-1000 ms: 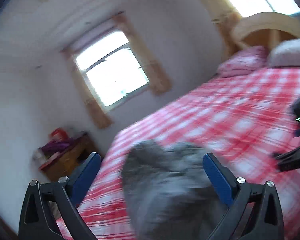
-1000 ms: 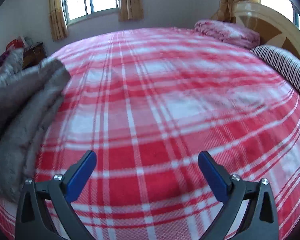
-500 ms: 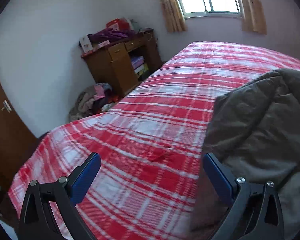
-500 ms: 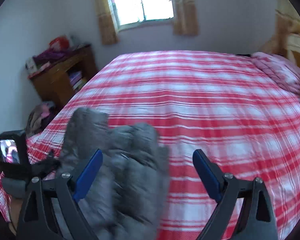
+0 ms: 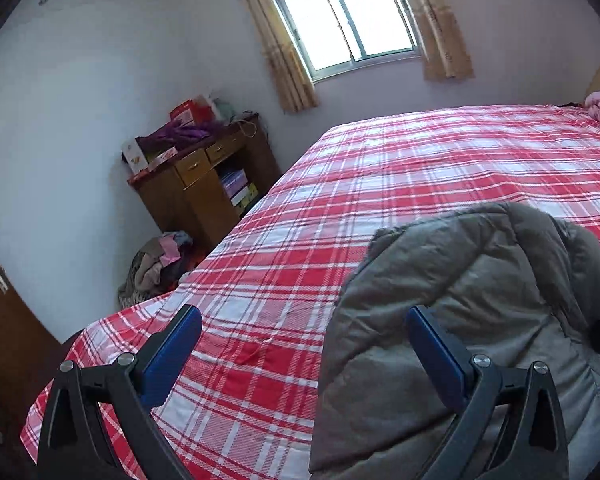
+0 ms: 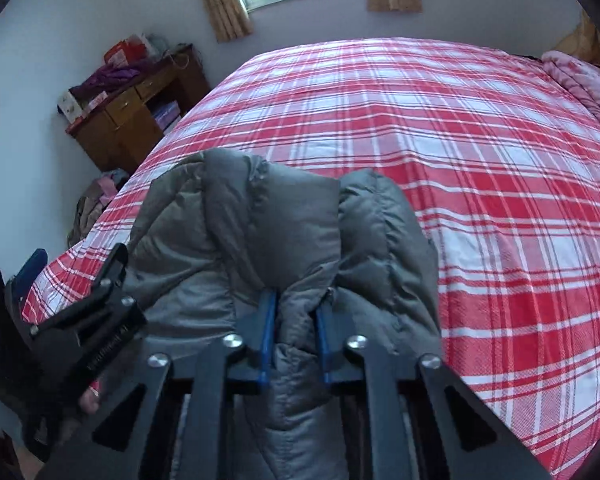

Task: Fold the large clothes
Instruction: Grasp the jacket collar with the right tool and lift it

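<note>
At the left, the left gripper (image 5: 302, 356) has its jaws wide apart and holds nothing; its right finger is over the grey jacket's (image 6: 284, 236) edge. The jacket lies bunched at the near side of the bed (image 6: 460, 160), on the red checked sheet. The right gripper (image 6: 296, 340) is closing, pinching a fold of the jacket.

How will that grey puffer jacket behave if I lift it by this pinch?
The grey puffer jacket will probably sag: its quilted panels already slump around the right gripper, whose fingers are closing on a fold. It looks bulky but light. The smooth shell might slip.
</note>
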{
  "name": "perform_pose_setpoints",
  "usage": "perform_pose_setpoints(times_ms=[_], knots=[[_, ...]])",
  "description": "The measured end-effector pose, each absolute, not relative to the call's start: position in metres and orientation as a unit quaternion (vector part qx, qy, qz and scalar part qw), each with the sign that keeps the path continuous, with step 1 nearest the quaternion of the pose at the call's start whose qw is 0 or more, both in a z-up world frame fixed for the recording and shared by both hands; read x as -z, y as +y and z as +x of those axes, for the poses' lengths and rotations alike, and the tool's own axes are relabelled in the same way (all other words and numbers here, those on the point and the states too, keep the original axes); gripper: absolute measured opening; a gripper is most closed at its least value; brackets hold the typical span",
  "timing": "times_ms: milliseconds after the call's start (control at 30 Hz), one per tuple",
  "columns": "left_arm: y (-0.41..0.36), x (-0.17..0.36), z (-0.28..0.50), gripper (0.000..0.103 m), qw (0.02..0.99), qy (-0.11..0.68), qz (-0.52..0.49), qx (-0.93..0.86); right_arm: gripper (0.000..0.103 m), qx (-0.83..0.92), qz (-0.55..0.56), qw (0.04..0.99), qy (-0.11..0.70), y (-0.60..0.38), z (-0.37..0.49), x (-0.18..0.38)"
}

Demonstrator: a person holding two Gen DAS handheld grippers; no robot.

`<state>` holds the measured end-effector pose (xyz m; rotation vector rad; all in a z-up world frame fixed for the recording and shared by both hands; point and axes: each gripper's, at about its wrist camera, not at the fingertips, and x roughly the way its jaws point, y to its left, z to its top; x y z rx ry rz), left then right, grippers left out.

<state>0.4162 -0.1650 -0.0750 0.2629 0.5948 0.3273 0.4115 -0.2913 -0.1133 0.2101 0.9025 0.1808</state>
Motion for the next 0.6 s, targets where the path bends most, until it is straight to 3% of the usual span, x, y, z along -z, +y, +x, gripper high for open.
perform_pose_setpoints(times_ms=[167, 467, 600], knots=[[-0.176, 0.07, 0.424, 0.102, 0.936, 0.279, 0.143, -0.159, 0.012, -0.06, 0.09, 0.896, 0.43, -0.304, 0.403, 0.117], [-0.214, 0.116, 0.434, 0.102, 0.919, 0.297, 0.22, -0.138, 0.012, -0.025, 0.11, 0.893, 0.435, -0.321, 0.39, 0.145], [-0.218, 0.116, 0.428, 0.102, 0.922, 0.294, 0.221, -0.121, 0.022, -0.003, 0.152, 0.893, 0.423, -0.336, 0.381, 0.13]])
